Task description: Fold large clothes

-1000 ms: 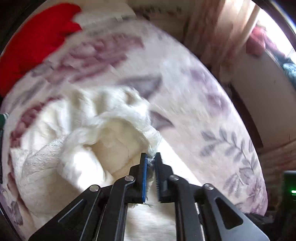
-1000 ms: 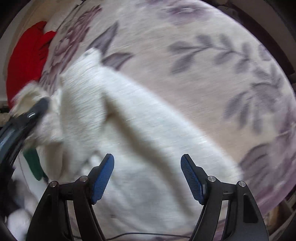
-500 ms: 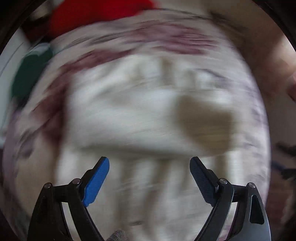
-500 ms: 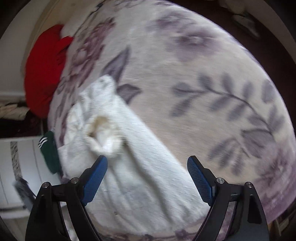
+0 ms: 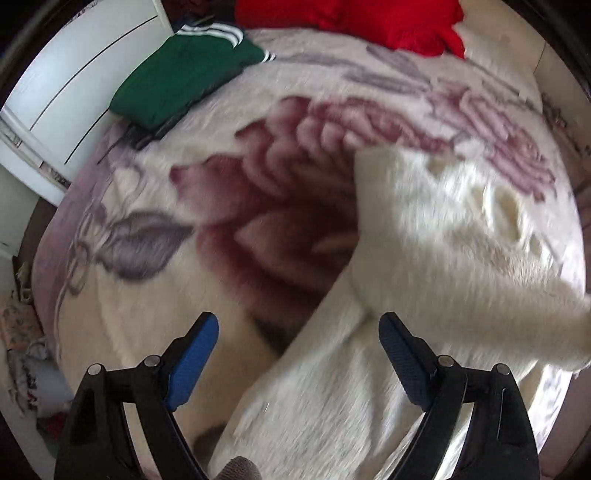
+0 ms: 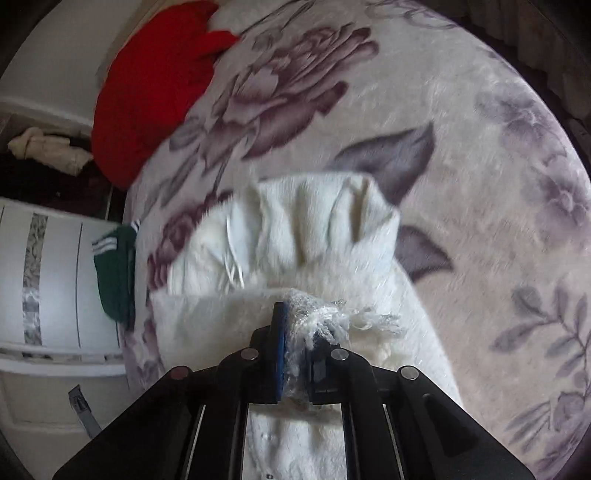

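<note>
A fluffy white garment [image 5: 436, 243] lies on a floral blanket [image 5: 155, 206], partly folded over itself. In the left wrist view my left gripper [image 5: 297, 354] is open and empty, hovering above the garment's lower left edge. In the right wrist view my right gripper [image 6: 297, 343] is shut on a fringed edge of the white garment [image 6: 295, 236] and holds it just above the rest of the cloth, which bunches in pleats beyond the fingers.
A folded green garment with white stripes [image 5: 184, 62] lies at the blanket's far left edge, also in the right wrist view [image 6: 116, 269]. A red garment [image 5: 354, 18] lies at the far end. A white cabinet [image 5: 70, 74] stands beside the bed.
My left gripper let go of the white garment, opened and swung left. My right gripper, open before, has closed on the garment's fringed edge.
</note>
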`<state>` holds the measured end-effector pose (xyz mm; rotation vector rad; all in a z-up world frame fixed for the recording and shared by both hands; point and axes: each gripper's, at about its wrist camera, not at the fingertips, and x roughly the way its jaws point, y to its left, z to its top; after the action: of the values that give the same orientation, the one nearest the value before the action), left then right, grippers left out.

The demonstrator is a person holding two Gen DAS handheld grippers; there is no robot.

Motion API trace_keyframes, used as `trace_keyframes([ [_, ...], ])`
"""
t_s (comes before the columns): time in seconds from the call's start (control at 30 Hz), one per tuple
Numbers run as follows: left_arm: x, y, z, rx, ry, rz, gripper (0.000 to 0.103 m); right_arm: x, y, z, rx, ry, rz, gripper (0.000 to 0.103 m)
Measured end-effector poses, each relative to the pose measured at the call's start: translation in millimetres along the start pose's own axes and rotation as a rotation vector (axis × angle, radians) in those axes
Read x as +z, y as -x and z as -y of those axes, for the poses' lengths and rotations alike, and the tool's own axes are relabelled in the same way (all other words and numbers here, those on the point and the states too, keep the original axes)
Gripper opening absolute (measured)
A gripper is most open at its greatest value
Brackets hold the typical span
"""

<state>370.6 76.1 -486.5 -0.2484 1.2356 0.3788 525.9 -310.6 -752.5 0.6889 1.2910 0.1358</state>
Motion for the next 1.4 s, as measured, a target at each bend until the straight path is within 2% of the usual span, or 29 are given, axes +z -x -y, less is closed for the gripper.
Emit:
trace_keyframes([
  [0.07,16.2,-9.0,7.5,-0.002,-0.014,0.008,0.089,14.0,-17.9,14.6,-0.039,-0.027,-0.058,0.012],
  [0.1,26.0,-16.1,12.8,-0.006,-0.025,0.007,0.089,18.8,-29.1,22.3,-0.080,-0.033,-0.097,0.021],
  [0.13,34.4,-21.1,19.0,-0.010,-0.039,0.001,0.089,22.8,-37.1,29.2,-0.143,-0.036,-0.130,0.036],
  [0.17,40.4,-22.5,24.6,-0.016,-0.055,0.005,0.089,26.5,-34.4,35.8,-0.220,-0.053,-0.129,0.042],
  [0.2,45.9,-22.3,32.0,-0.024,-0.081,0.018,0.089,27.7,-19.2,38.3,-0.250,-0.090,-0.066,0.042],
  [0.27,51.2,-21.1,47.9,-0.021,-0.148,0.046,0.089,25.0,19.9,33.8,-0.167,-0.108,0.077,0.042],
  [0.33,51.3,-26.2,64.6,-0.032,-0.213,0.047,0.089,14.8,36.7,18.6,-0.088,-0.076,0.119,0.043],
  [0.4,49.3,-39.0,77.7,-0.034,-0.262,0.020,0.089,3.2,20.9,4.0,0.115,-0.042,0.008,0.043],
  [0.43,47.4,-51.0,84.6,-0.012,-0.295,0.001,0.089,-1.8,2.8,1.1,0.222,-0.052,-0.083,0.043],
  [0.47,45.6,-64.7,89.3,0.019,-0.327,-0.016,0.089,-6.9,-18.9,1.2,0.251,-0.067,-0.145,0.043],
  [0.5,43.9,-83.4,91.0,0.066,-0.353,-0.042,0.089,-9.2,-33.4,3.5,0.239,-0.058,-0.173,0.043],
  [0.53,43.0,-98.4,89.4,0.080,-0.359,-0.063,0.091,-9.7,-49.5,8.6,0.182,-0.037,-0.192,0.043],
  [0.57,42.6,-116.7,84.8,0.070,-0.350,-0.099,0.097,-7.2,-68.8,22.8,0.035,-0.006,-0.184,0.041],
  [0.6,42.9,-128.7,80.0,0.054,-0.331,-0.129,0.100,-4.8,-83.4,39.0,-0.057,-0.009,-0.186,0.029],
  [0.63,44.0,-137.8,73.9,0.023,-0.299,-0.160,0.103,-2.7,-99.0,58.7,-0.147,-0.036,-0.208,0.009],
  [0.67,45.6,-138.5,70.3,0.007,-0.281,-0.168,0.103,-1.5,-114.3,78.7,-0.202,-0.089,-0.262,0.002],
  [0.7,48.1,-134.0,68.8,0.002,-0.277,-0.164,0.103,0.7,-115.7,82.8,-0.180,-0.117,-0.278,0.003],
  [0.77,52.9,-113.4,69.0,0.009,-0.292,-0.125,0.103,10.2,-98.0,68.5,-0.140,-0.099,-0.278,0.015],
  [0.83,61.3,-86.6,69.3,-0.005,-0.293,-0.072,0.103,22.4,-70.0,52.1,-0.068,-0.076,-0.214,0.055],
  [0.9,73.1,-71.6,72.6,-0.002,-0.299,-0.027,0.103,44.3,-49.4,40.2,-0.055,-0.052,-0.134,0.065],
  [0.93,83.2,-66.5,76.7,0.017,-0.306,0.002,0.103,56.4,-49.7,36.6,-0.057,-0.044,-0.124,0.065],
  [1.03,113.4,-75.1,95.3,0.069,-0.350,0.042,0.103,98.4,-85.6,28.4,-0.076,-0.055,-0.188,0.065],
  [1.1,131.5,-90.3,106.7,0.085,-0.363,0.044,0.103,121.4,-127.9,22.0,-0.085,-0.067,-0.293,0.065],
  [1.2,146.5,-115.6,122.7,0.120,-0.413,0.037,0.103,131.2,-183.1,7.1,-0.195,-0.016,-0.377,0.064],
  [1.27,149.3,-132.7,130.7,0.139,-0.449,0.018,0.103,128.3,-197.1,-1.2,-0.279,0.030,-0.348,0.048],
  [1.33,149.7,-146.8,136.5,0.154,-0.485,0.006,0.103,127.0,-193.9,-8.3,-0.309,0.047,-0.296,0.024],
  [1.4,150.3,-156.0,139.1,0.156,-0.501,-0.001,0.103,128.4,-180.1,-15.3,-0.317,0.037,-0.211,0.020],
])
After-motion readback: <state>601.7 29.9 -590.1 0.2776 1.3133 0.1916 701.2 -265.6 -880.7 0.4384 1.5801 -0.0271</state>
